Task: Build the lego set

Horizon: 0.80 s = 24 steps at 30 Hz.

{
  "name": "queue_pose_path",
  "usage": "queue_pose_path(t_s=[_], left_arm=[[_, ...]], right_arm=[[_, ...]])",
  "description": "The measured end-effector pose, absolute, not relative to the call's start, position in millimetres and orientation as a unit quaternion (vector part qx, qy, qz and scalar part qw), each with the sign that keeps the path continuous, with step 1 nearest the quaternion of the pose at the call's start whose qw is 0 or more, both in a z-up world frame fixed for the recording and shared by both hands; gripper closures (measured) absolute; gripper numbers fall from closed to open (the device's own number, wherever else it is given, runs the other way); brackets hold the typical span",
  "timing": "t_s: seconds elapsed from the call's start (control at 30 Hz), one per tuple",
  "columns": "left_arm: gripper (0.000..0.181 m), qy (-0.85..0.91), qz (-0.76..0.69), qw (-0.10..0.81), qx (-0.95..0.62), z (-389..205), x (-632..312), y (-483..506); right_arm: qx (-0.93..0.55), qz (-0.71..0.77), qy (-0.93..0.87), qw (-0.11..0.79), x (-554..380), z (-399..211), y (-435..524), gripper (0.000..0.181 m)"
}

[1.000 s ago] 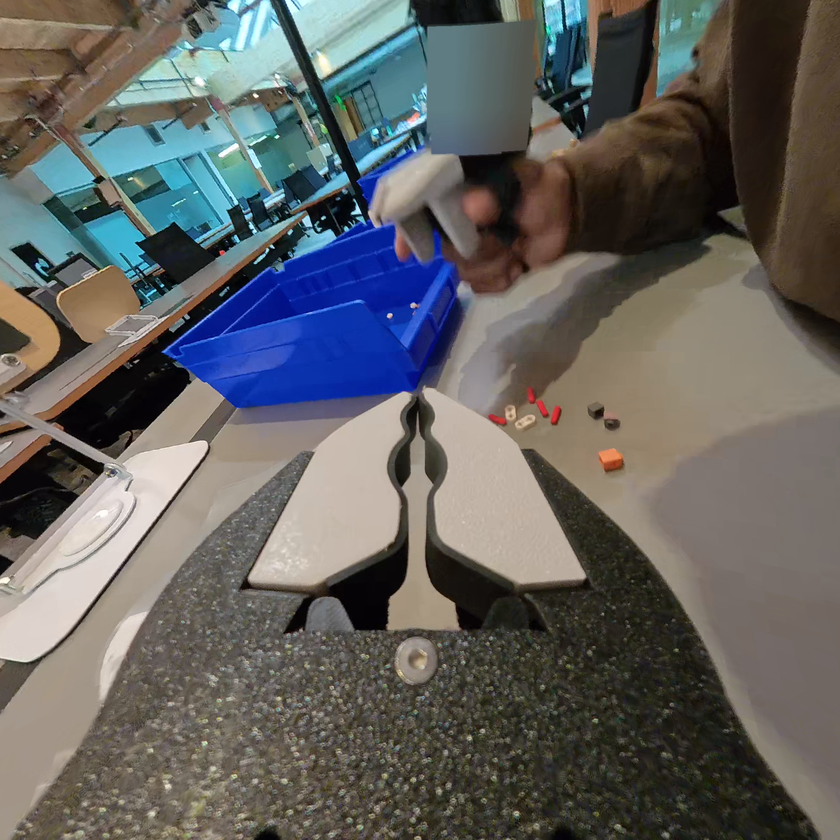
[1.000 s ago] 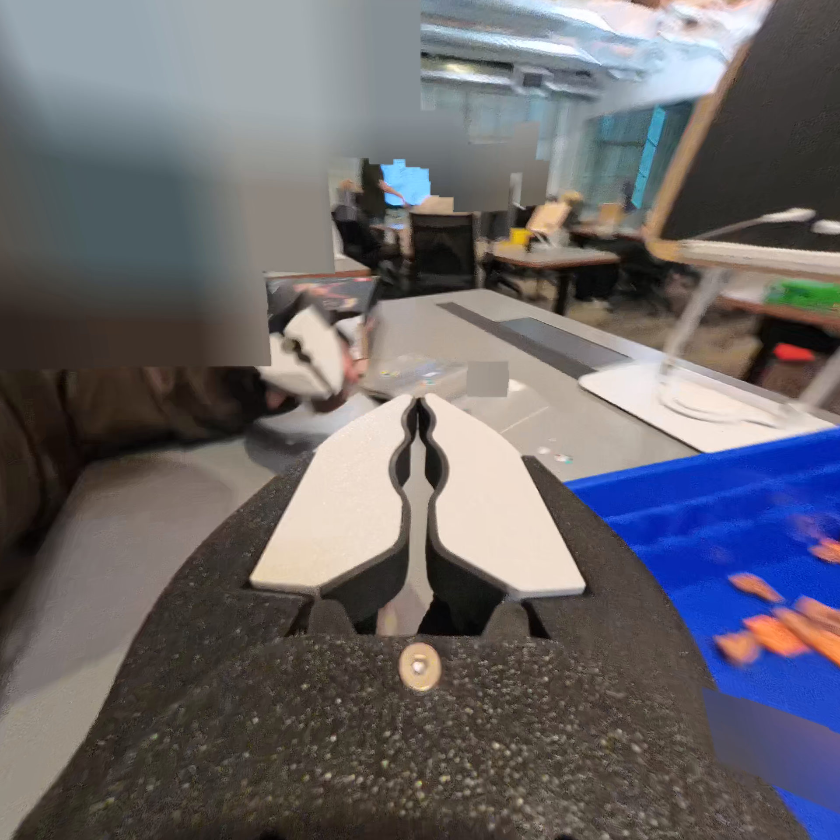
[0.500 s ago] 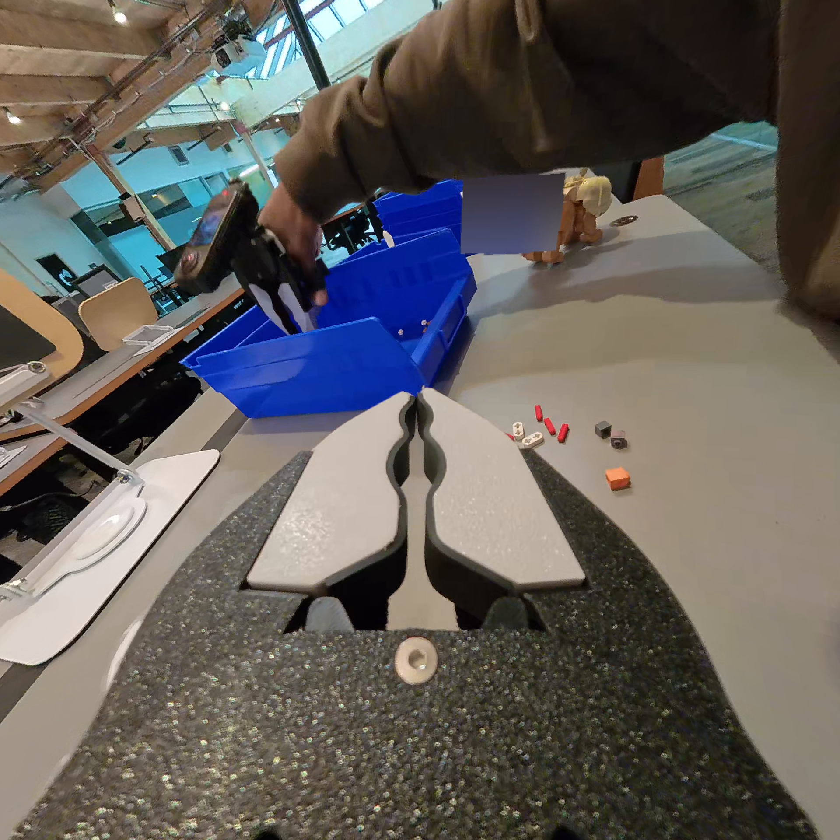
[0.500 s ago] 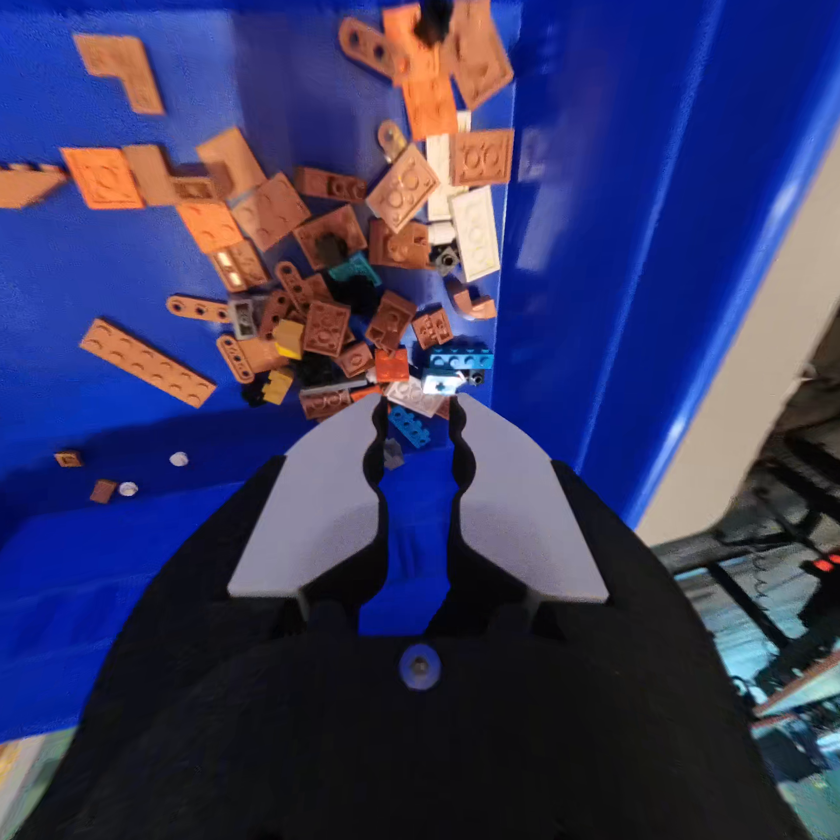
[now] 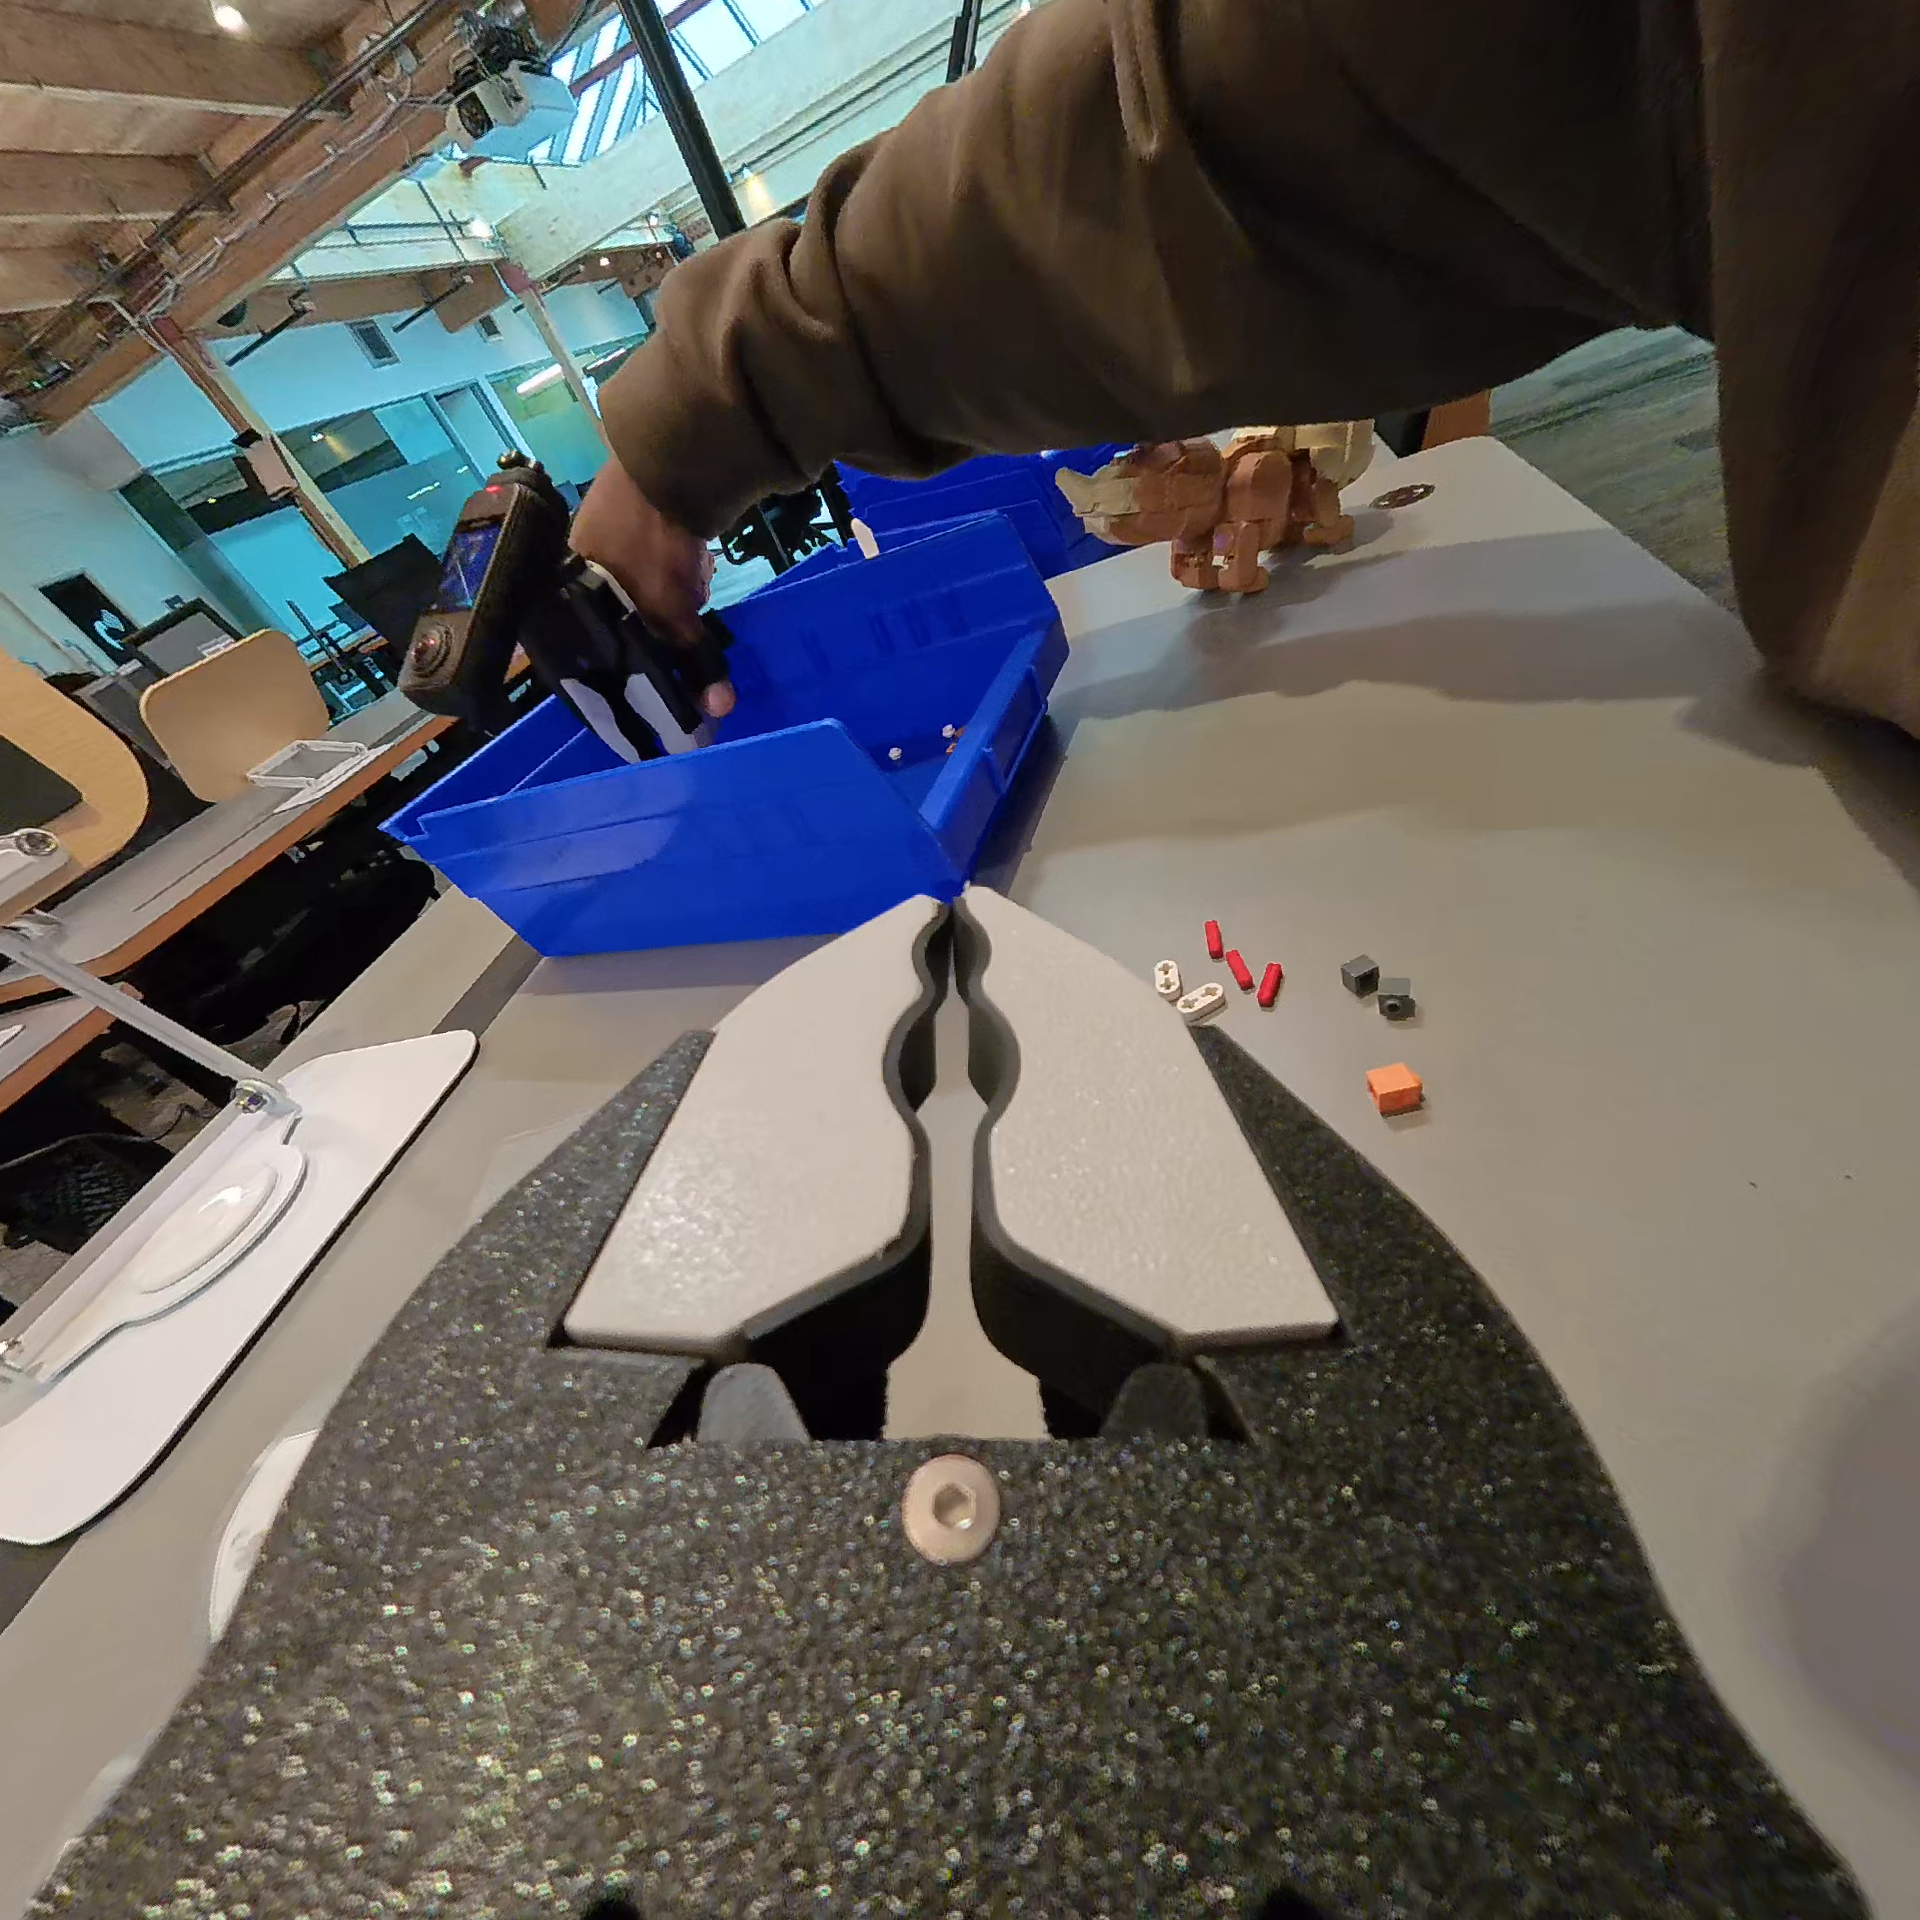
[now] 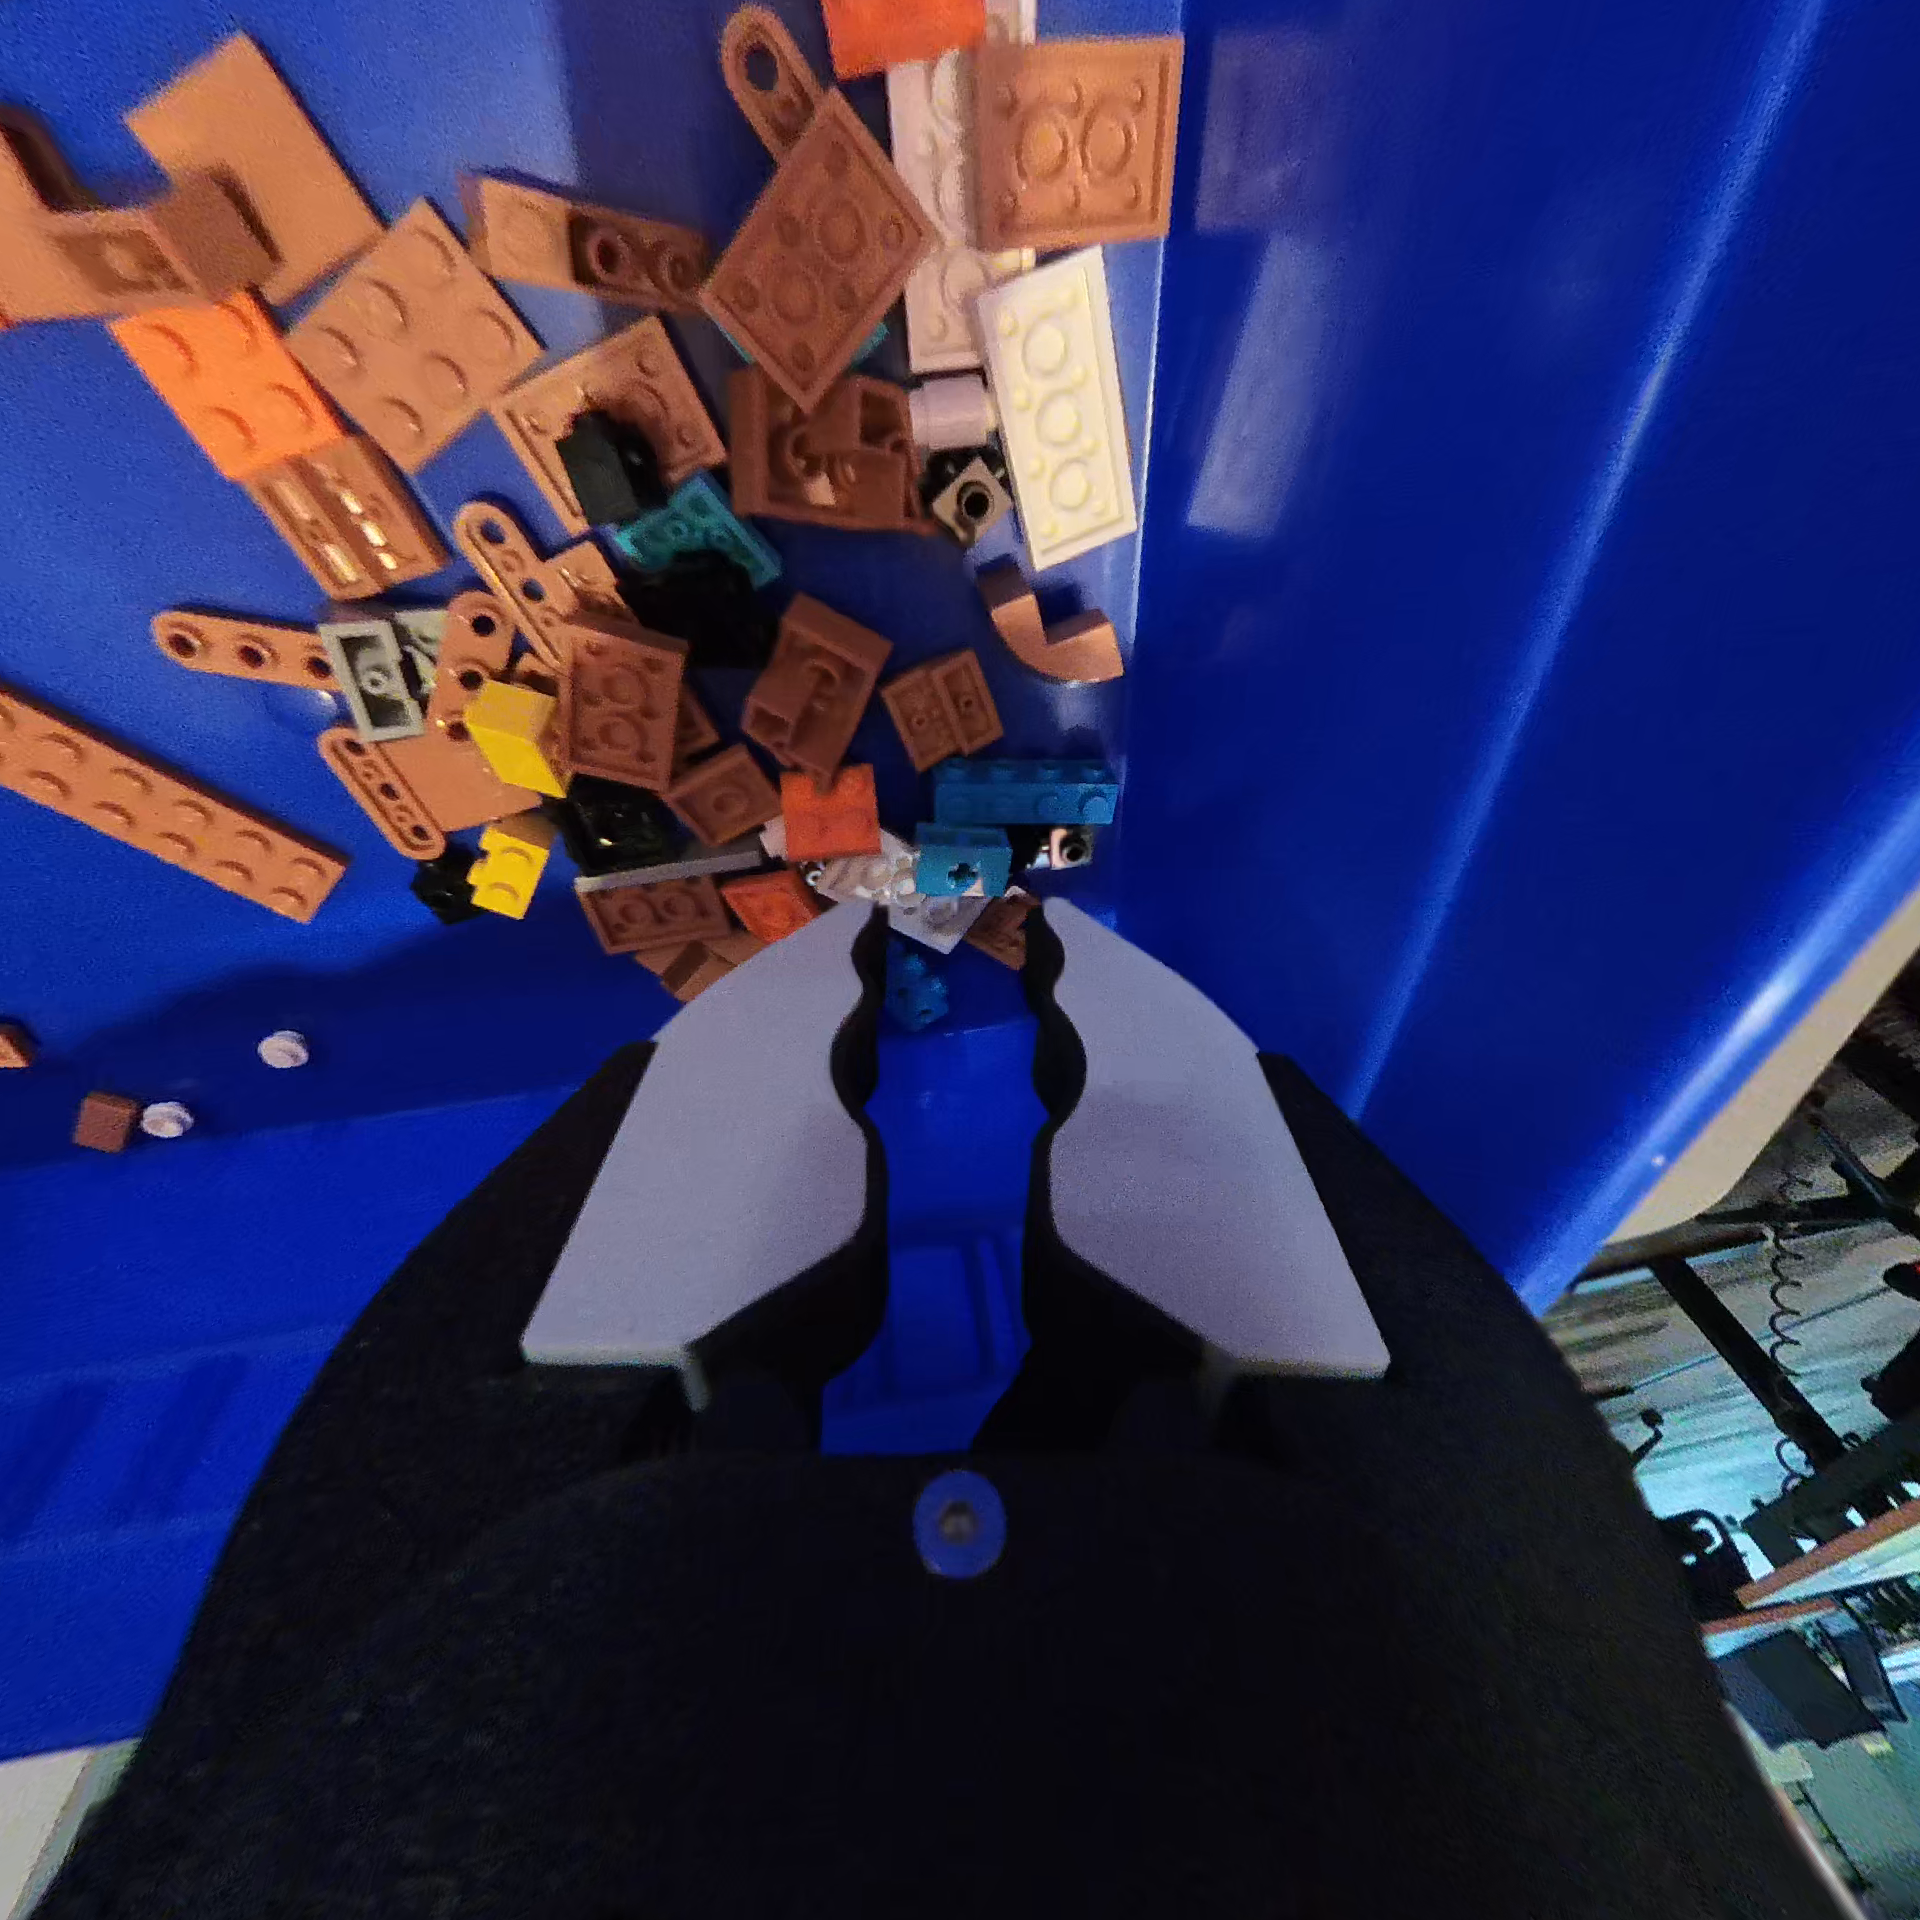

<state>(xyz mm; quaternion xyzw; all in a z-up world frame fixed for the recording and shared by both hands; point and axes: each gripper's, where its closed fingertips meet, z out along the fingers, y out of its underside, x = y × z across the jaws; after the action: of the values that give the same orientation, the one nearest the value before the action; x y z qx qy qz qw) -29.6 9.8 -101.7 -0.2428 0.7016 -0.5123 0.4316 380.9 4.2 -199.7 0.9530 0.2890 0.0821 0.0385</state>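
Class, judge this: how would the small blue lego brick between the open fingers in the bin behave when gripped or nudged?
The small blue lego brick looks like hard moulded plastic, so probably stiff and light. Its blocky shape suggests it will slide, not roll, on the glossy blue plastic bin. Being tiny between the open right hand-held gripper, it may twist or slip if pinched off-centre.

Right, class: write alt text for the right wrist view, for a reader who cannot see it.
The right gripper reaches open-jawed into a blue bin, its fingertips at the edge of a heap of loose lego pieces, mostly brown and orange. A small blue brick lies between the fingertips, not gripped. A white plate rests against the bin wall.
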Motion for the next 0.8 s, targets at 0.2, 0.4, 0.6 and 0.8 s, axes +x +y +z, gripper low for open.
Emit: queue_pose_path(t_s=[0.2, 0.4, 0.6, 0.8], left_arm=[[0.181, 0.704, -0.507, 0.432, -0.245, -104.1, -28.5, 10.7], [0.181, 0.705, -0.506, 0.432, -0.246, -104.2, -28.7, 11.3], [0.181, 0.707, -0.500, 0.435, -0.245, -103.4, -30.5, 12.3], [0.181, 0.718, -0.497, 0.424, -0.239, -103.1, -34.1, 7.9]], right_arm=[[0.952, 0.087, 0.286, 0.065, 384.0, -205.3, 4.6, 0.160], [0.951, 0.089, 0.290, 0.060, 380.2, -207.3, 11.8, 0.164], [0.954, 0.094, 0.283, 0.033, 373.2, -192.0, 5.1, 0.164], [0.940, 0.095, 0.305, -0.116, 262.1, -123.4, -12.0, 0.165]])
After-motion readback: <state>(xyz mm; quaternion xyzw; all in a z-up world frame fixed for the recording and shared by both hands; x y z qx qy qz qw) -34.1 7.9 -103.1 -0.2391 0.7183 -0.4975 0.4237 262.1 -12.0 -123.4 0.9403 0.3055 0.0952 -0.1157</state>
